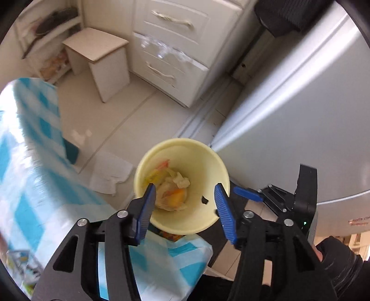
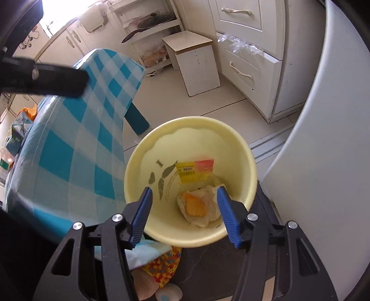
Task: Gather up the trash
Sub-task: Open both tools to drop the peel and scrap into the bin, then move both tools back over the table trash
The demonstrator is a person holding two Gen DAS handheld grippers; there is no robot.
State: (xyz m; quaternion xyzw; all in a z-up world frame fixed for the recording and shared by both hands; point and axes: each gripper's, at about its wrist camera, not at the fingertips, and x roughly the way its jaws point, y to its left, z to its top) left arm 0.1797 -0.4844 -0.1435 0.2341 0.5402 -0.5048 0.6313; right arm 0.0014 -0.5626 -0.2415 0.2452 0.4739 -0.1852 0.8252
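Hovering over the yellow bin [image 2: 192, 148] beside the checked table [image 2: 76, 143], left gripper [image 1: 183, 198] and right gripper [image 2: 185, 201] both gape half-open and empty; crumpled paper [image 2: 196, 208] and wrapper [image 2: 194, 170] lie inside; drop step seems complete; next: fetch remaining trash.

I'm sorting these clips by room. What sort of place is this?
Most likely a home kitchen: white drawer cabinets, a frying pan on a shelf rack, what looks like a fridge, and a yellow bin with trash beside a checked-cloth table.
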